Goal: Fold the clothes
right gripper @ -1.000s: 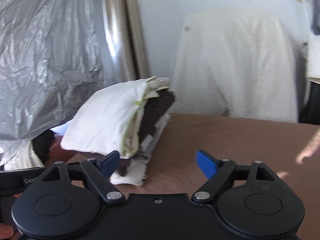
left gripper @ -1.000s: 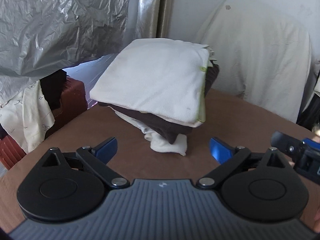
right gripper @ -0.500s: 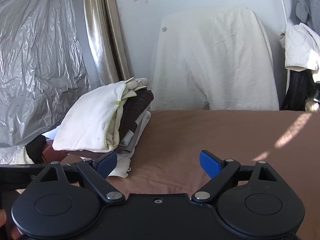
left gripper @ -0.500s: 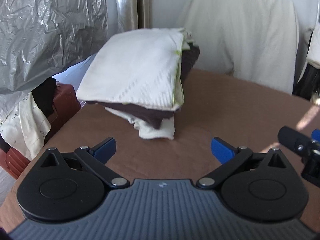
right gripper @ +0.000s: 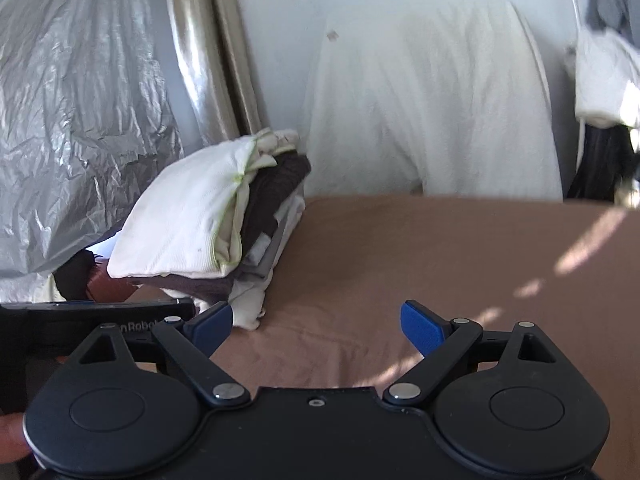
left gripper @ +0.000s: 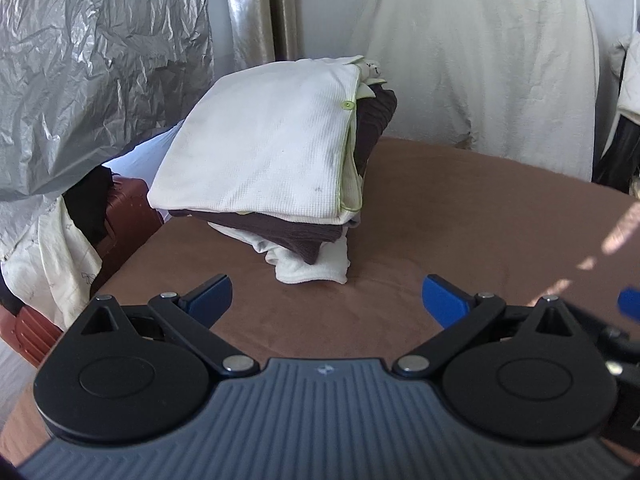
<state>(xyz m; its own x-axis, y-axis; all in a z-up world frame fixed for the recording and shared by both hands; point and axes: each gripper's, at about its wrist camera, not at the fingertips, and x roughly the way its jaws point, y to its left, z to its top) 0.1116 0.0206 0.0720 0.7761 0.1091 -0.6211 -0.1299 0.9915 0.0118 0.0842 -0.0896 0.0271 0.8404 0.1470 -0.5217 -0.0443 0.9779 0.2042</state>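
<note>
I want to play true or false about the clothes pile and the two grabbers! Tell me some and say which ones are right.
1. The white garment lies on top of the pile of folded clothes. True.
2. The left gripper is squeezing a sock. False: its jaws stand open with nothing between them.
3. The pile sits on the brown table. True.
4. The right gripper is shut tight. False: it is open and empty.
5. A dark brown garment lies under the white one. True.
</note>
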